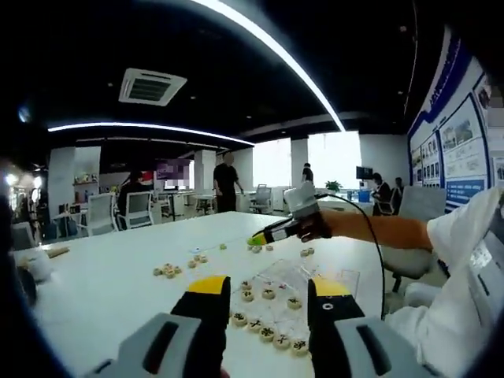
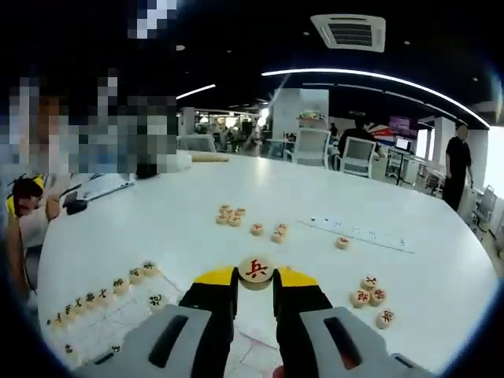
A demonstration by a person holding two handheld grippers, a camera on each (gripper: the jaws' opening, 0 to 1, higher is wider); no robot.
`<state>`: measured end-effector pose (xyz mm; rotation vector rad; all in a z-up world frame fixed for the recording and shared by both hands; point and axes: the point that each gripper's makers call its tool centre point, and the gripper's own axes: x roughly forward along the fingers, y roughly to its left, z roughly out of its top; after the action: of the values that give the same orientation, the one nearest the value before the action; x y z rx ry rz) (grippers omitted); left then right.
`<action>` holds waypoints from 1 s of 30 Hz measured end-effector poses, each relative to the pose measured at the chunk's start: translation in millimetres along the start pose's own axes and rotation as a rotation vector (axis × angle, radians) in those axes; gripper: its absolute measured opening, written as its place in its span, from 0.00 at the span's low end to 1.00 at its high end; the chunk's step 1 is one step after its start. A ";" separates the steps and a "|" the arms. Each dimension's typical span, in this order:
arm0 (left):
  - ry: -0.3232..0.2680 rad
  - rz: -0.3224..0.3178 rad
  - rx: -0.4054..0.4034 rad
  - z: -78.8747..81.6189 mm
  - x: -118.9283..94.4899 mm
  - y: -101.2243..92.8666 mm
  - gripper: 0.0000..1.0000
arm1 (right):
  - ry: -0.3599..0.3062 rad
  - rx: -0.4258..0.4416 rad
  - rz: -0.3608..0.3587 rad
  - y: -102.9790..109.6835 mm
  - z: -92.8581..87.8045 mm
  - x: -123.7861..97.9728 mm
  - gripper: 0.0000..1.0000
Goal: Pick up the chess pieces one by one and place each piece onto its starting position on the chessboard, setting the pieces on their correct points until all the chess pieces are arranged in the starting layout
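Observation:
In the right gripper view my right gripper [image 2: 256, 279] is shut on a round wooden chess piece [image 2: 257, 268] with a red character, held above the white table. The chessboard sheet [image 2: 169, 324] lies at the lower left, with a row of pieces [image 2: 102, 295] along its edge. In the left gripper view my left gripper [image 1: 269, 293] stands open over the clear chessboard [image 1: 311, 277], which has pieces in a row [image 1: 268, 332] on its near edge. The right gripper [image 1: 285, 227], held in a hand, hovers past the board's far side.
Loose pieces lie in clusters on the white table [image 2: 157, 213]: a group [image 2: 231, 215] in the middle, three [image 2: 370, 293] at the right, and others [image 1: 169, 270] left of the board. A clear strip [image 2: 362, 234] lies further out. Chairs and people stand beyond the table.

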<state>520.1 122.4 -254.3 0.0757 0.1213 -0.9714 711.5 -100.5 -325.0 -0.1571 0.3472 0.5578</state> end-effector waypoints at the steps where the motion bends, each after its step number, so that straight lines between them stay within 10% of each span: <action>1: -0.003 -0.003 -0.001 0.9 0.1 -0.8 0.41 | -0.001 -0.002 0.000 -0.6 -4.4 -3.2 0.19; 30: 0.004 -0.009 0.015 -1.3 2.0 -3.3 0.40 | 0.098 -0.014 0.062 5.3 -80.2 10.4 0.20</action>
<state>518.4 119.1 -255.9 0.0915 0.1183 -0.9816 694.5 -110.1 -403.7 -0.1880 0.4447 0.6147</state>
